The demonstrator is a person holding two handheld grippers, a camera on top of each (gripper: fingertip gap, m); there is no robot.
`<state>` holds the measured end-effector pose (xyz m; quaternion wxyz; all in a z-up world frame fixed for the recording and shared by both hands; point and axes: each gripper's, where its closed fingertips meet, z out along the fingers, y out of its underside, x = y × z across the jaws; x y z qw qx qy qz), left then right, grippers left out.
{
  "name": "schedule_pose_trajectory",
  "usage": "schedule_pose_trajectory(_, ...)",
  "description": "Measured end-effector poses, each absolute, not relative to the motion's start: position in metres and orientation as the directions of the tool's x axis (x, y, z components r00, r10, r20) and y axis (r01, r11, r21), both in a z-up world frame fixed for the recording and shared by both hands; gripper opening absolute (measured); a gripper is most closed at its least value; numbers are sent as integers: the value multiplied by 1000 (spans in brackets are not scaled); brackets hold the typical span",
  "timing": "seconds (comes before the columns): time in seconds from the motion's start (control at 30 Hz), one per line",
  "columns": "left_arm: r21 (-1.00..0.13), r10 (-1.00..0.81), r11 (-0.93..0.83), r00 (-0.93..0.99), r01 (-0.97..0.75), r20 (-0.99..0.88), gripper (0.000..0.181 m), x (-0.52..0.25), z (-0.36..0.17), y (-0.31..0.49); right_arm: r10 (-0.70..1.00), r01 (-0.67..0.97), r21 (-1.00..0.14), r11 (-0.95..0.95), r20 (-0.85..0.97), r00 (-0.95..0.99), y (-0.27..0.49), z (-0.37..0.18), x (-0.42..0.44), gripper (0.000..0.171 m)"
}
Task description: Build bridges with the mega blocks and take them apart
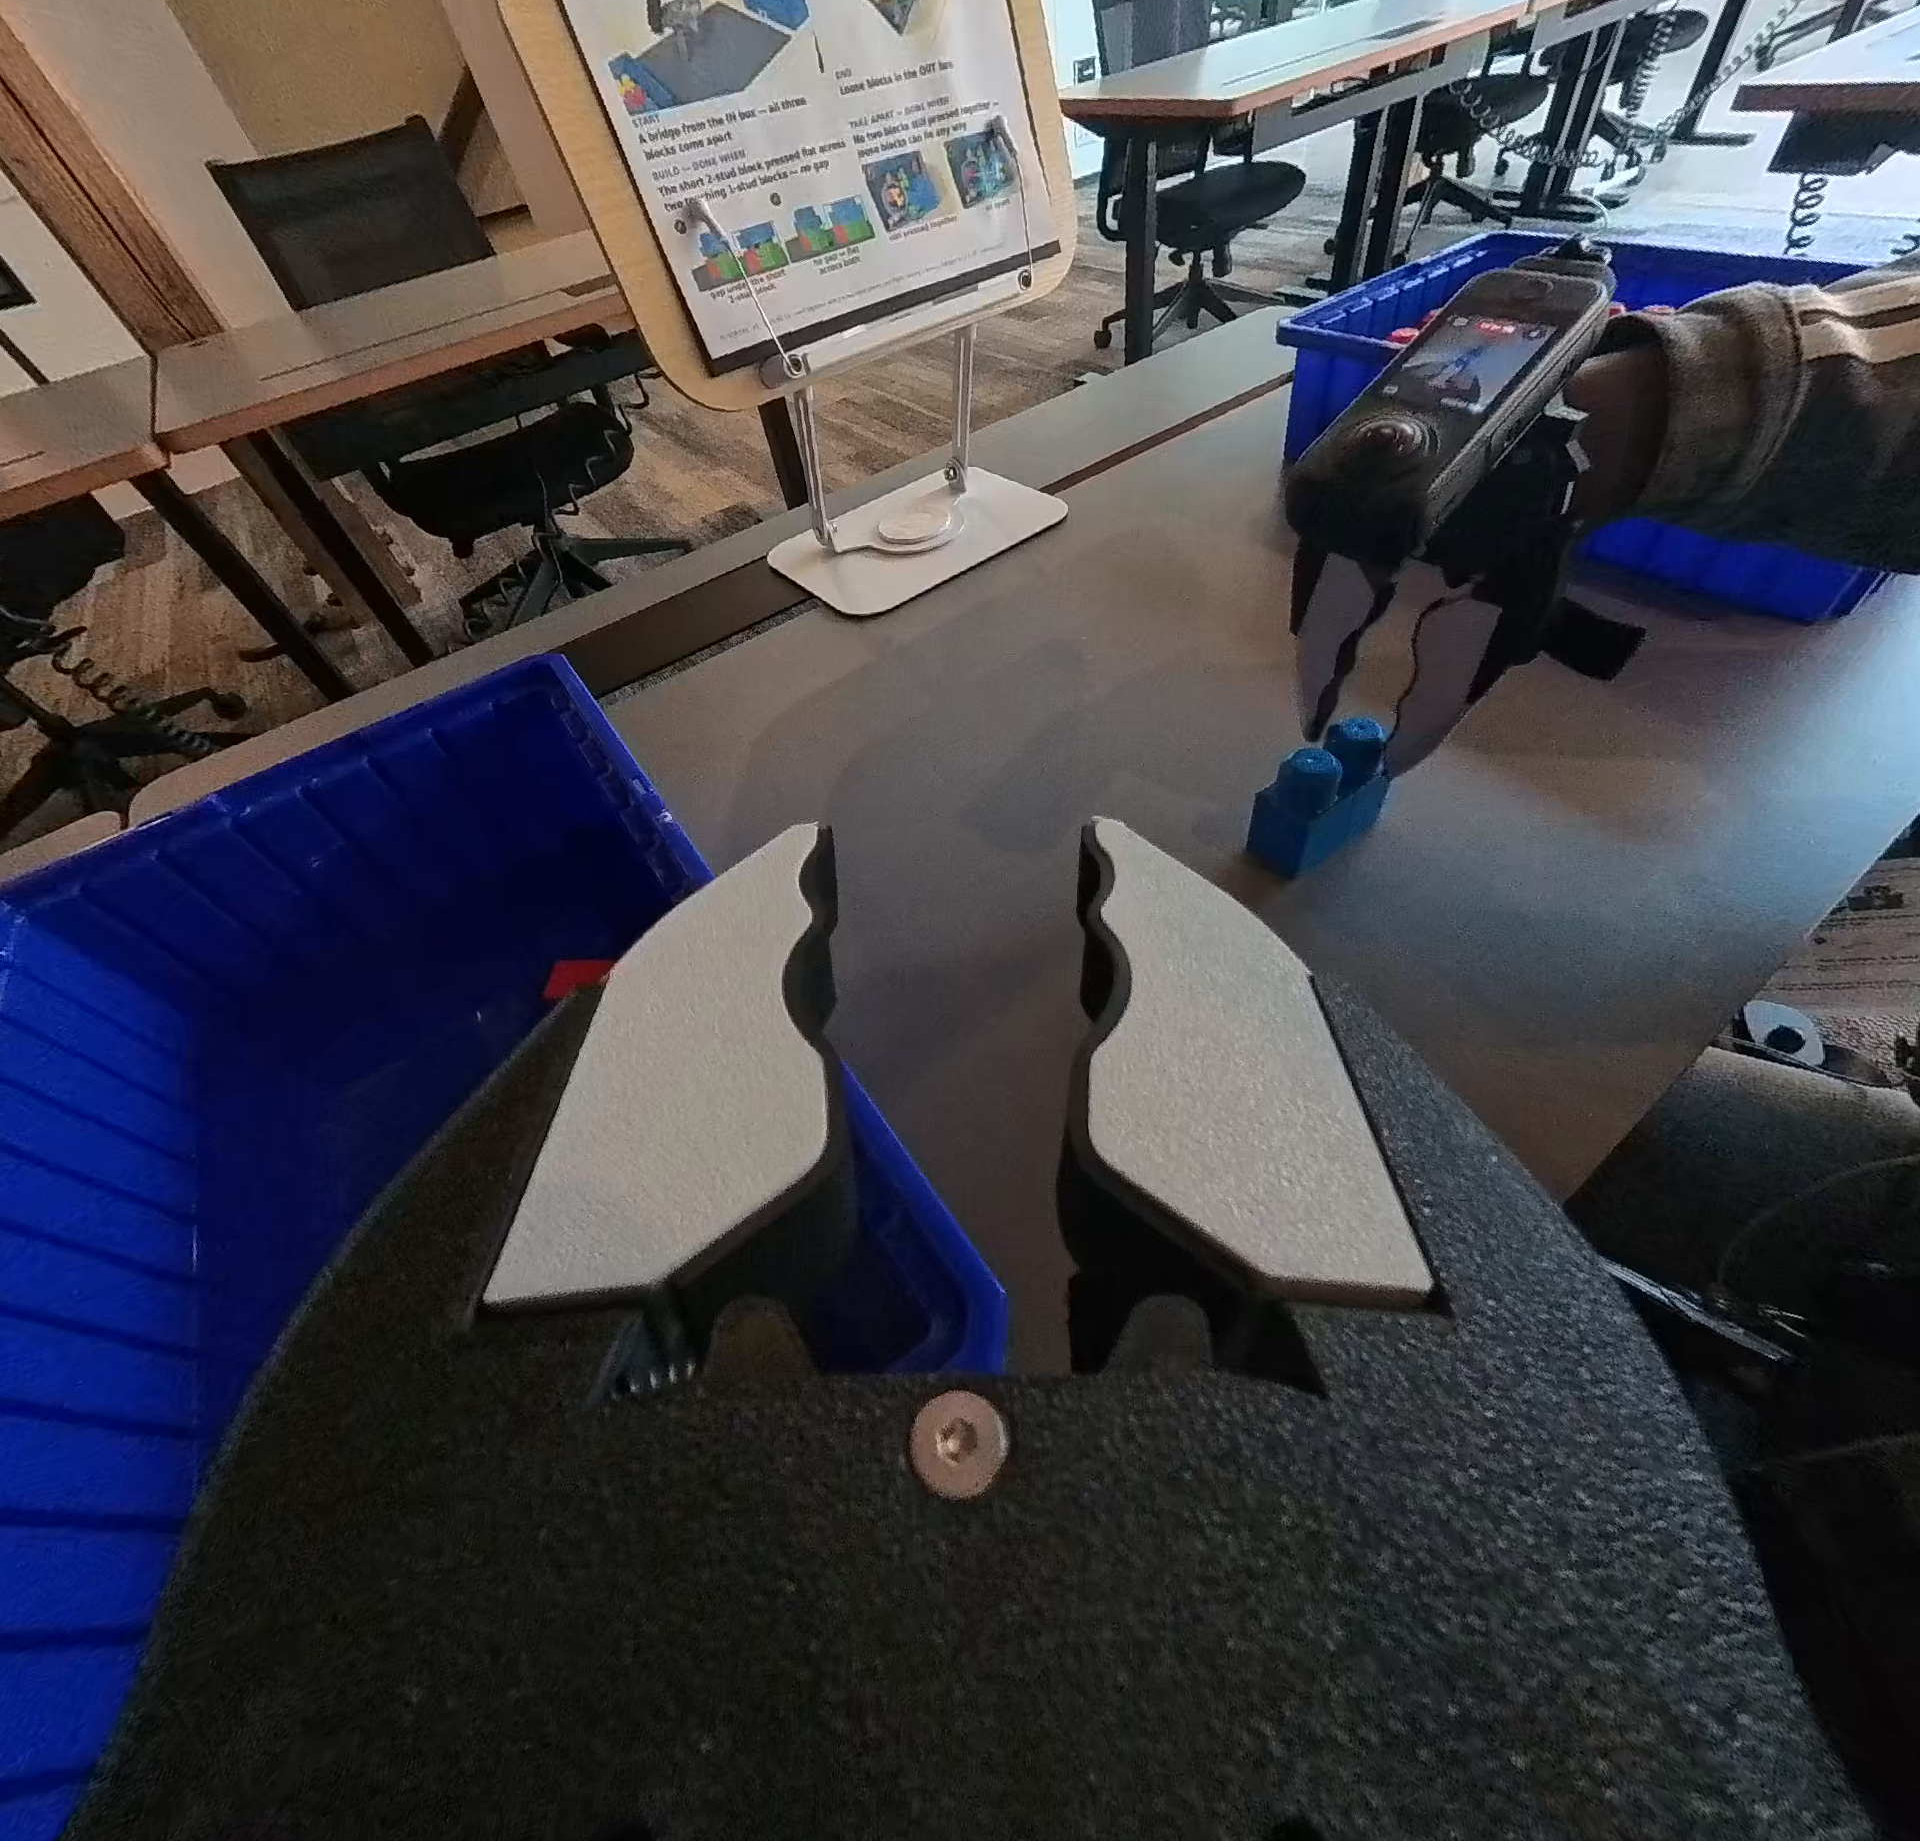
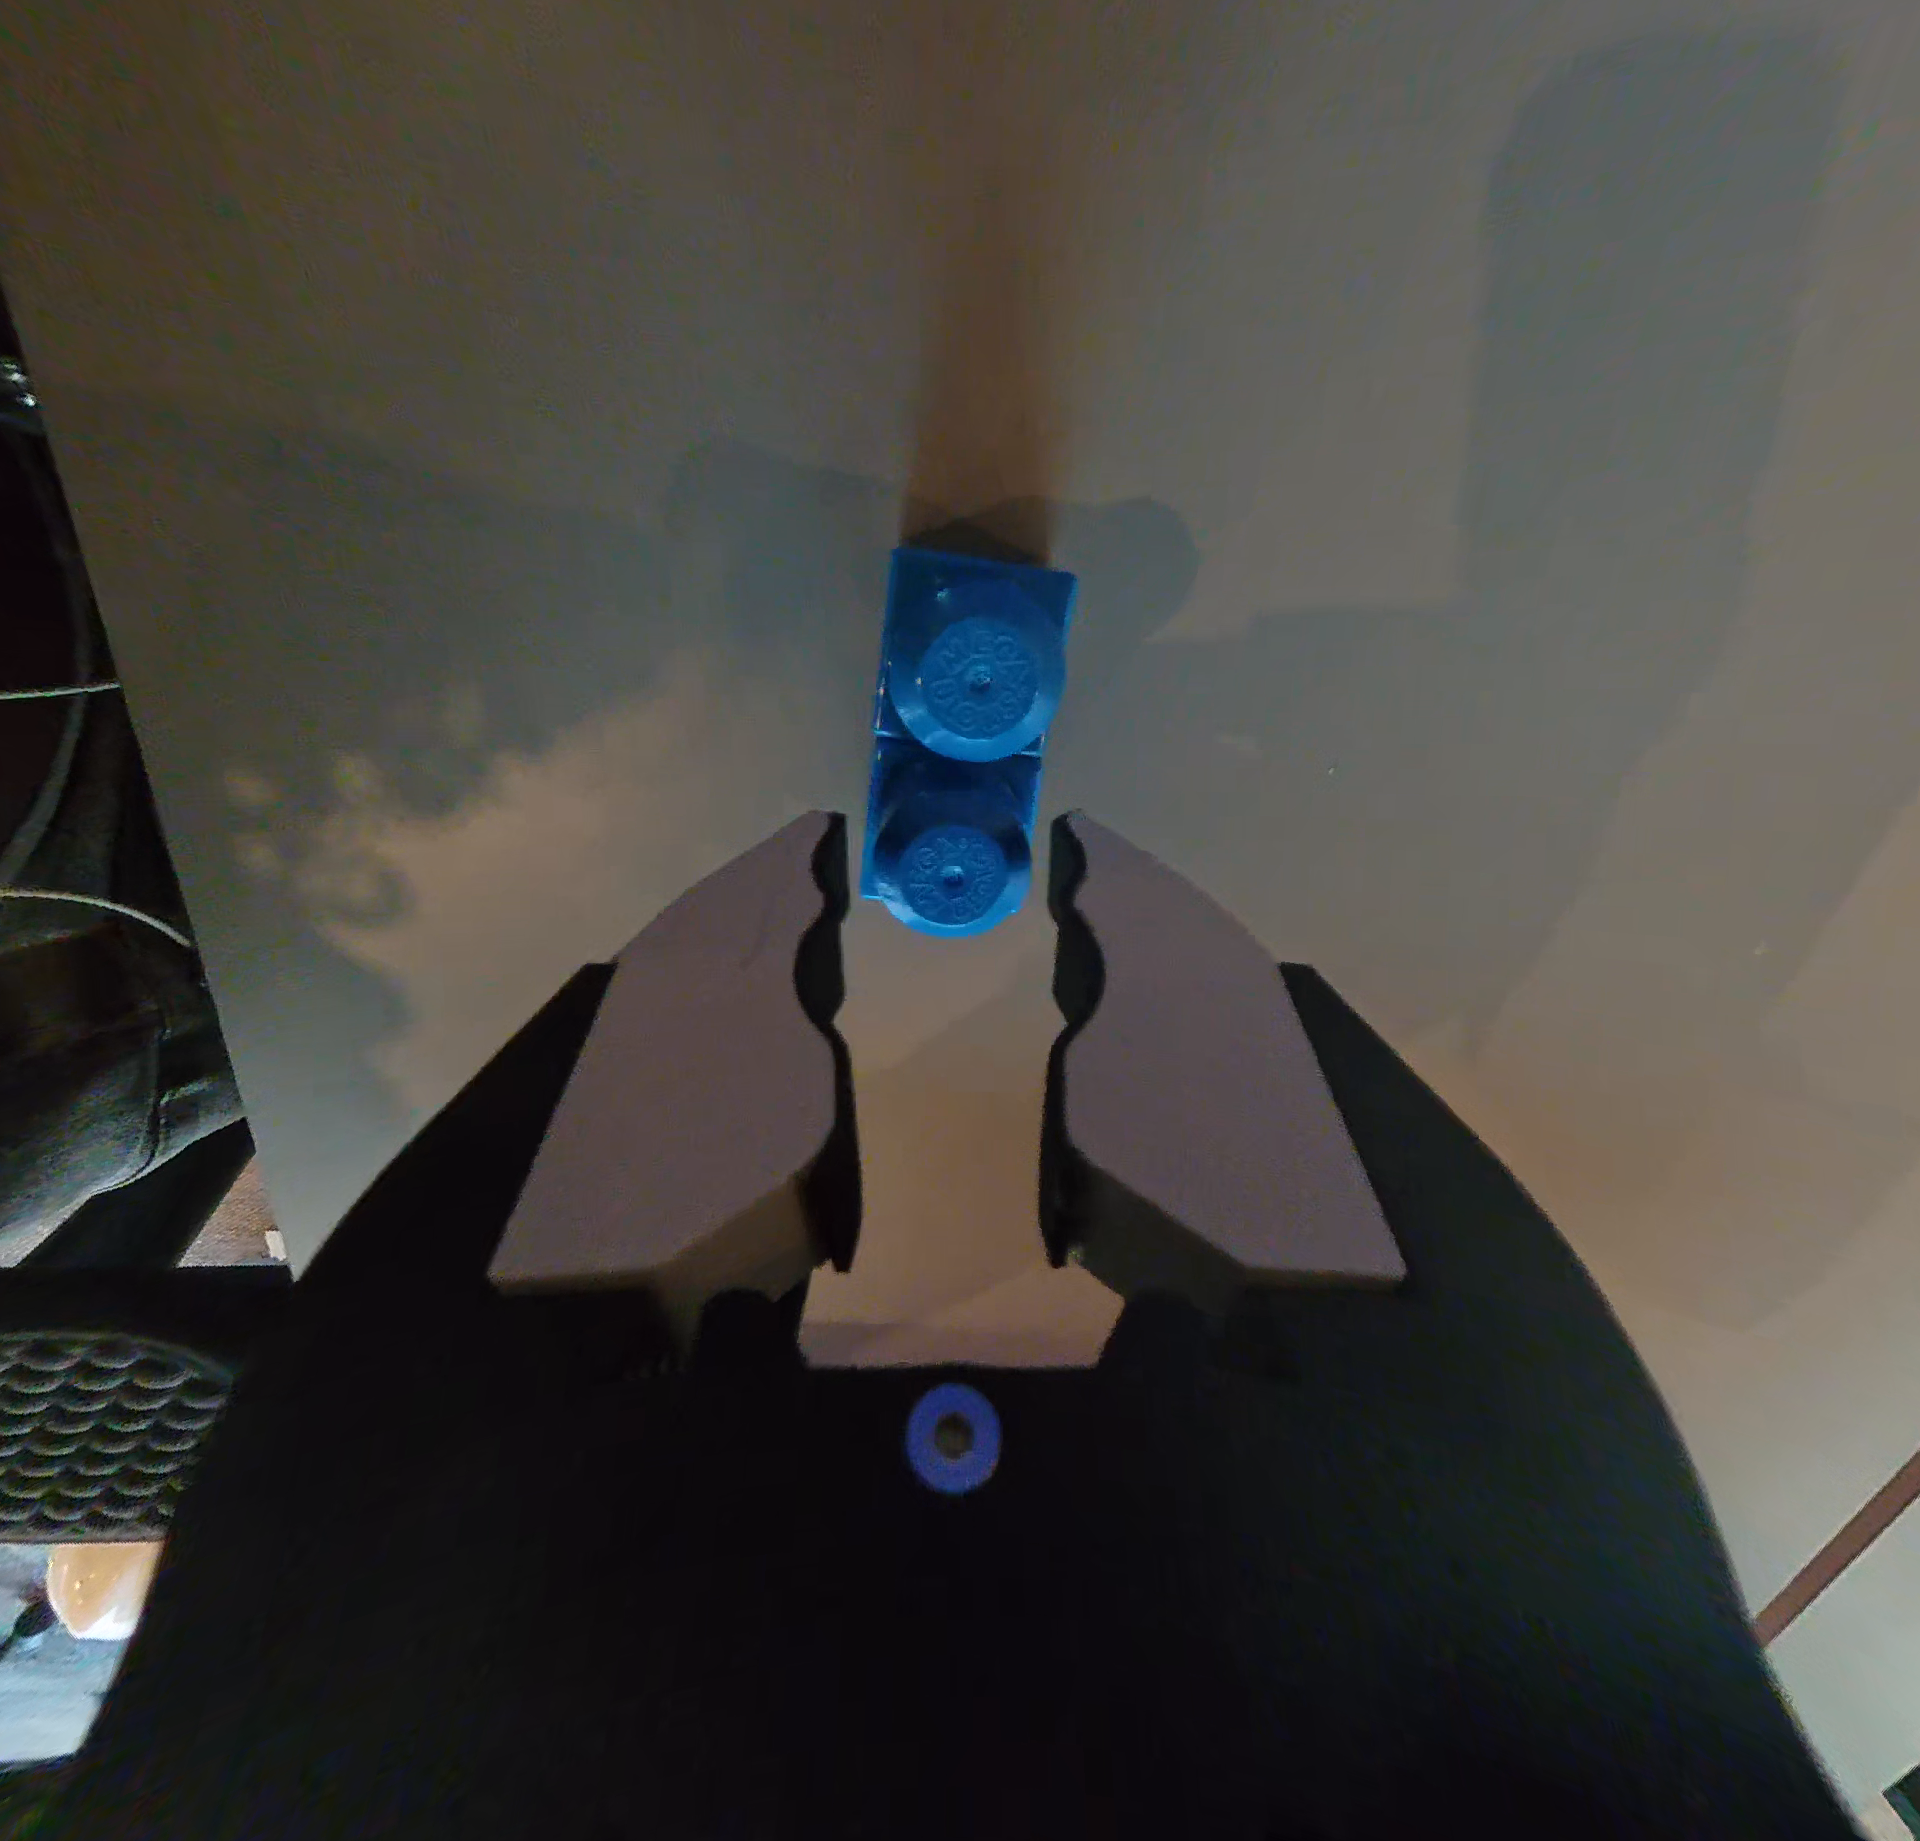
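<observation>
A blue two-stud mega block stands upright on the dark counter, studs up, alone on the bare surface. The right wrist view looks straight down on it: its two round stud tops line up one behind the other, the nearer stud lying level with the fingertips.

The right gripper points down over the block, its jaws spread, one fingertip on each side of the far stud. In the right wrist view a narrow gap shows between each fingertip and the block, so nothing is pinched. A sleeved arm holds this gripper from the right, and a phone-like device with a lit screen sits on top of it.

The left gripper hovers nearer the camera, well apart from the block, its jaws spread and holding nothing, over the counter just beside a blue bin at the left. A bit of red shows inside that bin, behind the left finger. A second blue bin sits at the far right of the counter, behind the right gripper, with red pieces visible at its rim. At the far edge of the counter, a stand props up an illustrated instruction sheet. Beyond it are desks and office chairs.
</observation>
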<state>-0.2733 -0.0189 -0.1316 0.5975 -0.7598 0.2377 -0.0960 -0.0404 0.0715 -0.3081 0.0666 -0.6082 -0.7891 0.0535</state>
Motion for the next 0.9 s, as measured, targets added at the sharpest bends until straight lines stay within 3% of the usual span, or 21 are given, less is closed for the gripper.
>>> schedule_pose_trajectory(0.27,-947,-451,-183,879,-263,-157,44,-281,-133,-21,970,938,-248,241,79,-229,70,-286,-47,47)
schedule_pose_trajectory(0.5,-938,-370,-219,913,-268,-175,44,-316,-131,-31,985,753,-635,174,117,-129,42,-200,-56,49)
schedule_pose_trajectory(0.63,-926,-326,-253,926,-279,-190,43,-343,-132,-38,989,609,-779,148,126,-79,24,-160,-36,47)
schedule_pose_trajectory(0.8,-857,-366,-365,903,-363,-226,42,-376,-152,-37,988,554,-827,95,149,52,20,-150,2,46)
schedule_pose_trajectory(0.9,-772,-526,-402,814,-493,-246,41,-378,-175,-35,983,550,-833,63,146,108,17,-152,20,46)
